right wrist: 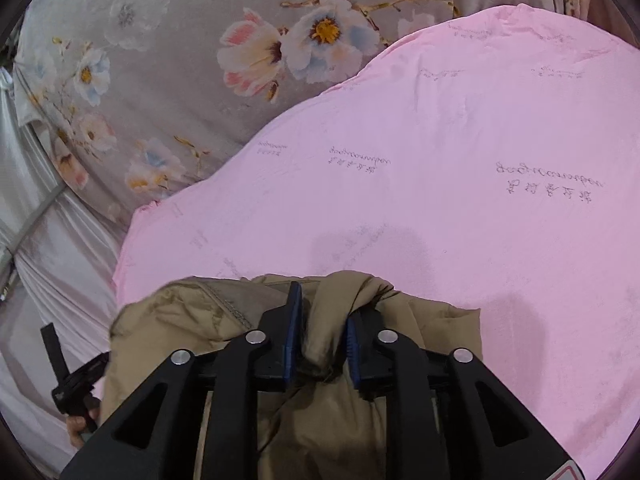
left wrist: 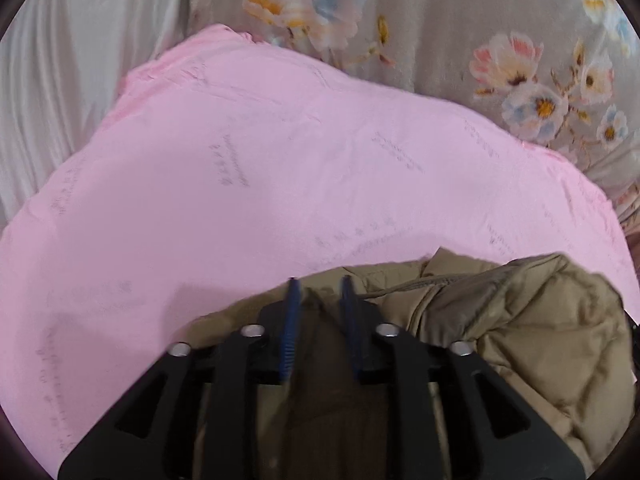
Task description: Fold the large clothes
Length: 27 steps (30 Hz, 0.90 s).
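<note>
A pink blanket [left wrist: 280, 184] with faint grey writing covers the bed, and a grey sheet with flowers [left wrist: 460, 12] lies at the far side. In your left wrist view, white cloth [left wrist: 60, 80] hangs at the far left. Your left gripper [left wrist: 320, 292] sits over the near edge of a tan puffy jacket [left wrist: 520, 328], which lies on the pink blanket and bunches up to the right. The blue pads [left wrist: 291, 328] are apart, with jacket cloth under the gap; they do not squeeze it.

In your right wrist view, the jacket [right wrist: 180, 320] is near you on the blanket [right wrist: 440, 160]. Your right gripper [right wrist: 322, 300] has a fold of jacket between its pads [right wrist: 294, 332]. I cannot tell if they still pinch it. At the near left, your other hand [right wrist: 78, 426] holds its black tool.
</note>
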### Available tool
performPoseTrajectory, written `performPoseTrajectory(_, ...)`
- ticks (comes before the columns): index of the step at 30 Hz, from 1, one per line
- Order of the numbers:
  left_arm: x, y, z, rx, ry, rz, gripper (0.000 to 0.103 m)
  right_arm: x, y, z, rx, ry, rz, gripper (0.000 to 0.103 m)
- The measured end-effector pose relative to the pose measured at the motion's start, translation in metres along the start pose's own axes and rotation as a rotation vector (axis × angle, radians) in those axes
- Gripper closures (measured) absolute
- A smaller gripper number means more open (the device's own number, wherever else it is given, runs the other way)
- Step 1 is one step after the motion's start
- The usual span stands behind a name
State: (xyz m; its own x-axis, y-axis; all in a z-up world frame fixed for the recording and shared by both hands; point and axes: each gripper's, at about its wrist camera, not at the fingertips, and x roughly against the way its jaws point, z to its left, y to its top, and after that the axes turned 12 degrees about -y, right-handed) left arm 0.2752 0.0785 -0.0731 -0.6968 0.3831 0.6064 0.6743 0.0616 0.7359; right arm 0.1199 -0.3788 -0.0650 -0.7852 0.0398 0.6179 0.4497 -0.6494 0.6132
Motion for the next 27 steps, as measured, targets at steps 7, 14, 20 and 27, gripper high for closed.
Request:
performPoseTrajectory(7,0.09,0.017,-0.012,-0.066,0.001,-0.107,0.048,0.083,0.01,0.019,0.071,-0.017,-0.164,0.05)
performPoseTrajectory(14,0.034,0.009,-0.103,-0.246,-0.08,0.107,0.056,0.024,-0.025,0.12,0.432,-0.099,-0.004,0.094)
performPoseTrajectory(20,-0.036,0.018,-0.08,-0.208,0.027,0.197,0.068,-0.043,-0.025,0.129,0.52,-0.195,0.117,0.094)
performPoseTrajectory(27,-0.053,0.046,-0.048,-0.161,0.1,0.164,0.068,-0.069,0.011,0.078,0.376,-0.307,0.121,0.096)
